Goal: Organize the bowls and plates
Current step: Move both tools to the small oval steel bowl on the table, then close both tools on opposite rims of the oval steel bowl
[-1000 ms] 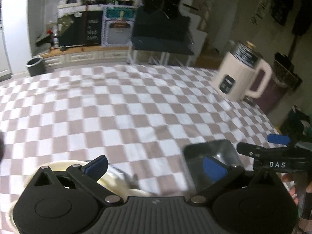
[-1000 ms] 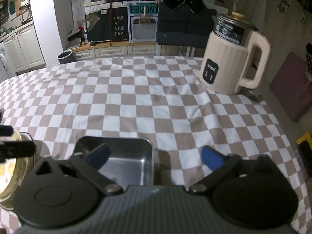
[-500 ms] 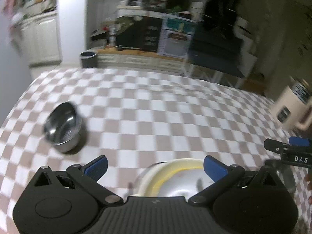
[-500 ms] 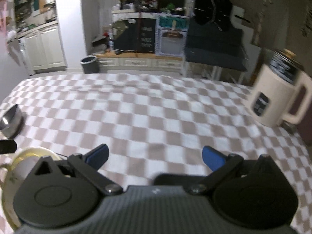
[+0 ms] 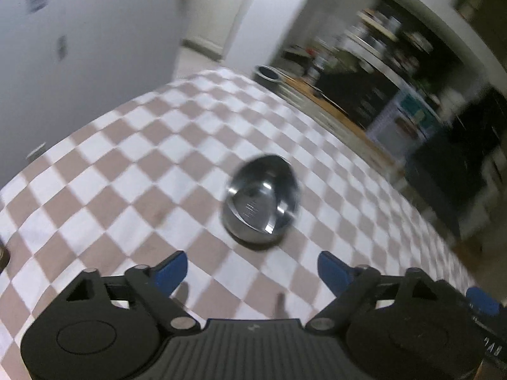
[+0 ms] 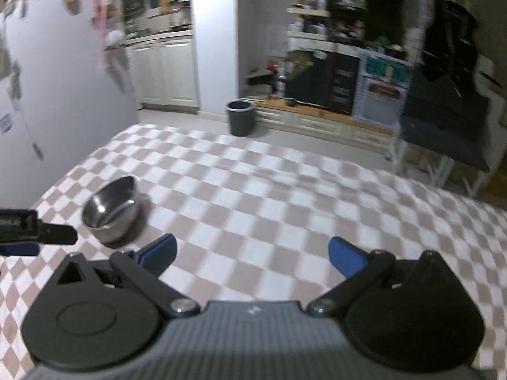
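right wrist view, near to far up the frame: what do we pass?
Right hand-held gripper, jaws open and empty → bare checkered tablecloth → grey bin on the floor past the table's far edge → shelves at the back wall.

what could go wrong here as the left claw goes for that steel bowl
1. The left claw is closing with nothing between its fingers yet; it may shut short of the steel bowl.
2. The round, shiny bowl could slide on the checkered cloth.
3. The bowl sits near the table's left edge.
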Motion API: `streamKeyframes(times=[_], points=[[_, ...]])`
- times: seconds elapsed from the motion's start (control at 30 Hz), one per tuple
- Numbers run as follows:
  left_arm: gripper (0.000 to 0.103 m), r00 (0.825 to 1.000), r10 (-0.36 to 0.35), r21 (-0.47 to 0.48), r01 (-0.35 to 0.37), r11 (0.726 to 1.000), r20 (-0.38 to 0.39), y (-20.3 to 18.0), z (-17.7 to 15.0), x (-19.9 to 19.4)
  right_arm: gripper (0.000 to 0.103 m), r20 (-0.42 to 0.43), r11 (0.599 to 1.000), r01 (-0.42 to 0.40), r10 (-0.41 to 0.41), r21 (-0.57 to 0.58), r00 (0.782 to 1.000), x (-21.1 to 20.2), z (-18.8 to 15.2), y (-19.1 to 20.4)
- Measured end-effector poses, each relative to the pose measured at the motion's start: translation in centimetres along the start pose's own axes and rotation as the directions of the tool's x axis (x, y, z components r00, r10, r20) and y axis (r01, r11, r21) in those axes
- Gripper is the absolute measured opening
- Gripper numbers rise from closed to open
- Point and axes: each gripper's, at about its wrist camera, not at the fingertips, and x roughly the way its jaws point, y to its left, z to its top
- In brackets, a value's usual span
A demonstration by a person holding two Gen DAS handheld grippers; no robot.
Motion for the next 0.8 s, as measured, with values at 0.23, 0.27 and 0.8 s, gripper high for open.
streamKeyframes(times=[0.23, 0.27, 0.8], points=[[0.076, 0.999, -0.030, -0.234, 0.034, 0.972, 0.021, 2.7, 1.2, 1.3, 0.099, 0.029, 0.996, -0.087, 0.086, 0.019, 0.996, 2.8, 3.3, 2.9], [0.074, 0.999, -0.014, -0.272, 0.024, 0.962, 0.037, 2.9, 1.2, 1.4, 0.095, 0.019, 0.994, -0.104, 0.104, 0.017, 0.994, 3.4, 3.6, 3.3], [0.058, 0.998, -0.040, -0.353, 0.022, 0.935, -0.043, 2.8, 1.2, 6.9, 0.061, -0.079, 0.968, -0.244, 0.247, 0.053, 0.966, 10.1, 7.7, 6.8]])
